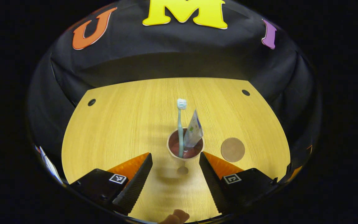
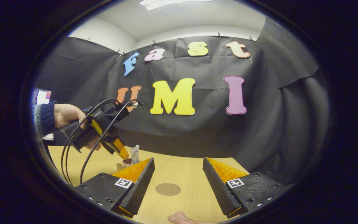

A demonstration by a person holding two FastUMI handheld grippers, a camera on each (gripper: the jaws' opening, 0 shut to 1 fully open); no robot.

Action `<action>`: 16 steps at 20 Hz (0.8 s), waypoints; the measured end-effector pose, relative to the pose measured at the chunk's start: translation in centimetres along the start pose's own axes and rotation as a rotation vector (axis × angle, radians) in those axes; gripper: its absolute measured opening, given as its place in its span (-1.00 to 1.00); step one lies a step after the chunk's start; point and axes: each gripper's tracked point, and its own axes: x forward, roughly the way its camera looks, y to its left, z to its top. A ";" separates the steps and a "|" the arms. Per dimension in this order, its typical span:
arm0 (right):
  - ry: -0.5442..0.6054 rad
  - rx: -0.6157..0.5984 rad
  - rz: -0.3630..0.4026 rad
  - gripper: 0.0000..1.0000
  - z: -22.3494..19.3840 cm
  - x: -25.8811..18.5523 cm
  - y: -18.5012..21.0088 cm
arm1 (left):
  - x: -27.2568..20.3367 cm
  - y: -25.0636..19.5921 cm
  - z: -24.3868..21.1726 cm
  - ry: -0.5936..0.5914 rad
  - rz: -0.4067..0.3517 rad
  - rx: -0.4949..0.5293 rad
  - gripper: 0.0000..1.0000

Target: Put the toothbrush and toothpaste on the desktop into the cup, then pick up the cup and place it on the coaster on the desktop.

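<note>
A small cup with a dark inside stands on the wooden desktop. In it, upright, are a pale blue toothbrush and a toothpaste tube. My left gripper is open, angled down from above, and the cup sits just beyond the gap between its fingertips without touching them. A round brown coaster lies to the cup's right. In the right gripper view my right gripper is open and holds nothing, with the coaster lying between its fingers. The left gripper hangs over the cup and tube.
A hand in a dark knit sleeve holds the left gripper, with cables looping down from it. Two small holes mark the desktop's far corners. The black cloth wall closes off the back. A thumb shows at the bottom edge.
</note>
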 end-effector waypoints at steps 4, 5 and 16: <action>0.007 0.060 0.007 0.86 -0.1 0.2 -0.4 | 1.3 0.0 -1.1 0.088 0.032 0.007 0.82; 0.008 0.057 0.007 0.89 -0.1 0.3 -0.6 | 1.5 -0.2 -1.4 0.108 0.032 0.004 0.82; 0.076 -0.080 -0.010 0.89 -3.2 1.3 -2.7 | 4.8 -3.3 -4.6 0.322 0.001 -0.013 0.48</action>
